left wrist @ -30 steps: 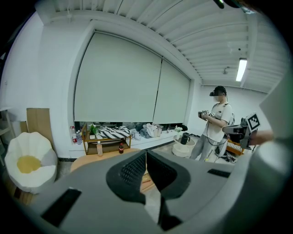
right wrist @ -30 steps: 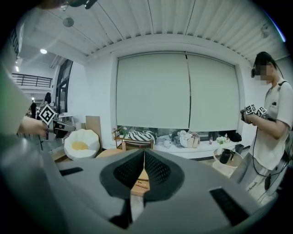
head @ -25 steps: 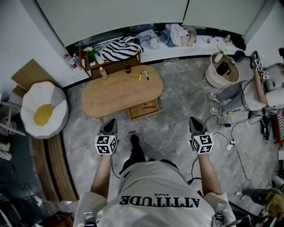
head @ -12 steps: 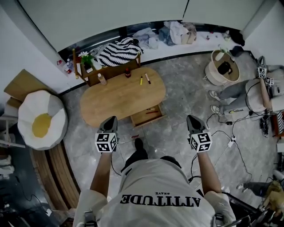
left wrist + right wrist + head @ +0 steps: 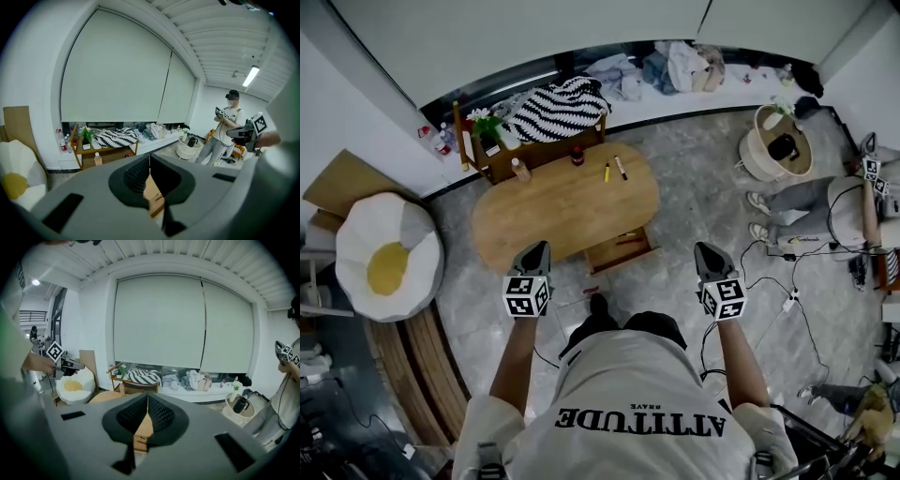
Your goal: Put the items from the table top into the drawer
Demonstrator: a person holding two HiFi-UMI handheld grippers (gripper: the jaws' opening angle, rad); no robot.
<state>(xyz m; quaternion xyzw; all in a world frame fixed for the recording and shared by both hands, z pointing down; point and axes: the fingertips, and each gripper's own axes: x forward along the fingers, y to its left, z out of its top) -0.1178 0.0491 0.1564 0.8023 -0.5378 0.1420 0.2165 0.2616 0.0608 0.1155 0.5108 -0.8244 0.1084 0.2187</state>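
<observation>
An oval light-wood desk (image 5: 544, 220) stands on the grey marbled floor ahead of the person, and its shallow wooden drawer (image 5: 617, 255) is pulled out on the near side. A thin red pen (image 5: 628, 241) lies inside the drawer. Four small things are on the far half of the desk top: a yellow pen (image 5: 607, 172), a black-and-white marker (image 5: 621, 168) just beside it, a small dark bottle with a red band (image 5: 577, 157) near the far edge, and a small clear bottle with a white cap (image 5: 520, 170) further left.

The left hand-held gripper (image 5: 534, 251) is held out at the desk's near edge, left of the open drawer. In the left gripper view its jaws are pressed together at the tips with nothing between them (image 5: 149, 159). The right hand-held gripper (image 5: 706, 251) hangs over bare floor to the right of the drawer, clear of the desk. Its jaws are likewise closed and empty (image 5: 147, 399).

The drawer lies between the two grippers, nearer the left one. The pens and bottles lie well apart from both, across the desk. A small red object (image 5: 592, 291) lies on the floor just in front of the drawer
</observation>
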